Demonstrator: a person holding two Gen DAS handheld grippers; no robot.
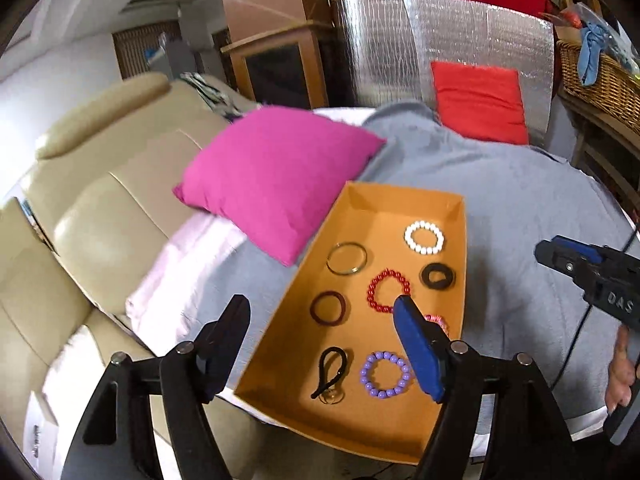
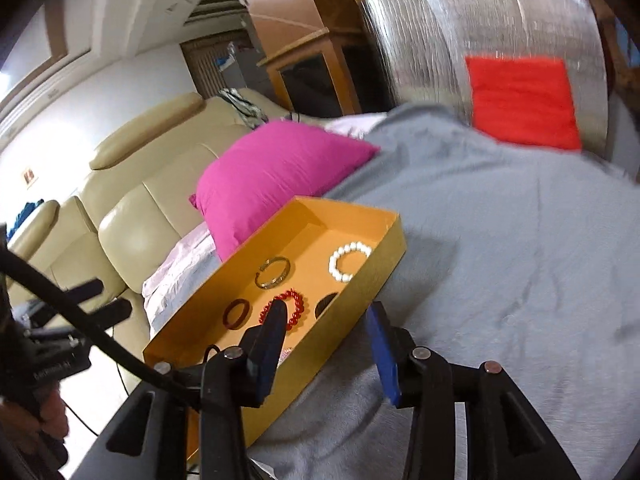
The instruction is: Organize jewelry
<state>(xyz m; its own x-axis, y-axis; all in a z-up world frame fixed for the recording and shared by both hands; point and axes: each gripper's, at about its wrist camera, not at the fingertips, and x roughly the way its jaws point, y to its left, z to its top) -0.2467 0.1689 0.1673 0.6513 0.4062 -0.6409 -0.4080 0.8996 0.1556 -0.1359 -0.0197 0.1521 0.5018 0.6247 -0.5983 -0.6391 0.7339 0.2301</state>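
An orange cardboard tray (image 1: 458,248) lies on a grey sheet and holds several bracelets: white beads (image 1: 424,237), a metal bangle (image 1: 346,259), red beads (image 1: 389,290), a black scrunchie (image 1: 438,276), a dark red ring (image 1: 328,307), purple beads (image 1: 385,374), a black hair tie (image 1: 330,370). My left gripper (image 1: 320,312) is open and empty above the tray's near left side. My right gripper (image 2: 328,312) is open and empty over the tray's right wall (image 2: 360,292); it also shows in the left wrist view (image 1: 560,256).
A magenta cushion (image 1: 276,176) lies just left of the tray. A red cushion (image 1: 478,100) leans on a silver foil panel (image 1: 400,40) at the back. A beige leather sofa (image 1: 100,208) runs along the left. A wicker basket (image 1: 600,80) stands at the far right.
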